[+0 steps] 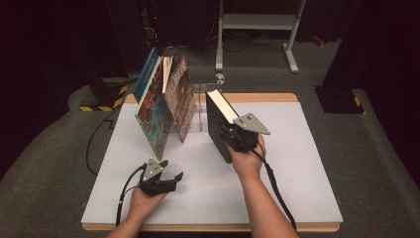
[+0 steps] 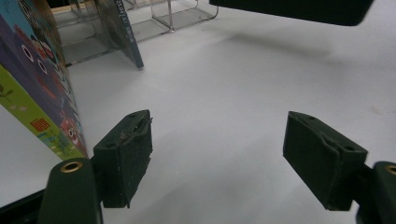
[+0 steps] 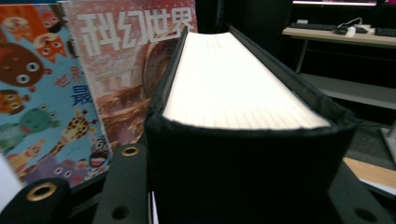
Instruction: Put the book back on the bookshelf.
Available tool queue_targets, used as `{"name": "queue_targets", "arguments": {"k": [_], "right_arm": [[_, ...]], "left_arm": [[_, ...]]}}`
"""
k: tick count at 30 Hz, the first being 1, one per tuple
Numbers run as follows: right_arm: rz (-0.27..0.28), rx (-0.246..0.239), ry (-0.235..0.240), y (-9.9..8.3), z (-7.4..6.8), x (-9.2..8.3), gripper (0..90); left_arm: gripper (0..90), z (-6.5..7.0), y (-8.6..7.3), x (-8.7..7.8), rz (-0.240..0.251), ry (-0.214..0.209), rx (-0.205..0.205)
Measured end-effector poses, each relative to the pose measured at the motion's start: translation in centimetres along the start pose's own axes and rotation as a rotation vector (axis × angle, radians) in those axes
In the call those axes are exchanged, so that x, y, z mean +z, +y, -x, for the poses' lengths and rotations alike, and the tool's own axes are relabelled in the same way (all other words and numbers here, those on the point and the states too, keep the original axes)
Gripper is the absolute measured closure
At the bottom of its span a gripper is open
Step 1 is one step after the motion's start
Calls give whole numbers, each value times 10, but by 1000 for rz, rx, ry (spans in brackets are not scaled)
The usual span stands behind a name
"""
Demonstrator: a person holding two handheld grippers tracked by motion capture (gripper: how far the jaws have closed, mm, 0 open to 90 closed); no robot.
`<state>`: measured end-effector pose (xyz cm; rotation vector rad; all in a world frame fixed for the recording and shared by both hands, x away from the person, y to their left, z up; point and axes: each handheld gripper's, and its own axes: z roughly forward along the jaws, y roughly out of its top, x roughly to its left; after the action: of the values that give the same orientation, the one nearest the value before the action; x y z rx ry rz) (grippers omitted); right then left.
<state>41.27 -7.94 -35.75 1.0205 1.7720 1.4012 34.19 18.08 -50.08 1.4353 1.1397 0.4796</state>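
In the high view, the right tongs [image 1: 236, 135] sit just right of centre, clamped on the near end of a thick black book [image 1: 218, 124] that stands on edge with its pale page block facing up; the book runs from the tongs toward the upper middle of the frame, its far end near a clear acrylic stand [image 1: 200, 116]. To the left of it, two picture books lean together: a colourful children's book [image 1: 154, 111] and a reddish magazine [image 1: 181, 99]. The left tongs [image 1: 171, 179] lie low at lower left of centre on the white table [image 1: 297, 168], well apart from the black book, with nothing between their jaws. In the left gripper view, both black jaws stand wide apart at the bottom over bare table; the black book's underside [image 2: 299, 9] shows as a dark slab along the top right edge, above and far beyond the jaws, while the children's book [image 2: 32, 88] fills the left edge. In the right gripper view, the black book [image 3: 243, 140] rises directly between the jaws at the bottom, held by its spine end, its cream pages stretching away toward the upper centre, the magazine [image 3: 126, 70] and children's book [image 3: 37, 93] behind it at left.
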Motion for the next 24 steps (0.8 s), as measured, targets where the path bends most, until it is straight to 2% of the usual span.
{"name": "queue_targets", "arguments": {"k": [4,8,14,24], "right_arm": [[-5,-5,-21,1,0,16,543],[-16,15,-40,1,0,31,543],[13,33,-77,4,-1,52,543],[4,51,-125,13,5,89,542]], "left_arm": [[239,0,0,0,0,3,1],[238,0,0,0,1,3,7],[238,0,0,0,1,1,7],[237,0,0,-1,4,-4,3]]}}
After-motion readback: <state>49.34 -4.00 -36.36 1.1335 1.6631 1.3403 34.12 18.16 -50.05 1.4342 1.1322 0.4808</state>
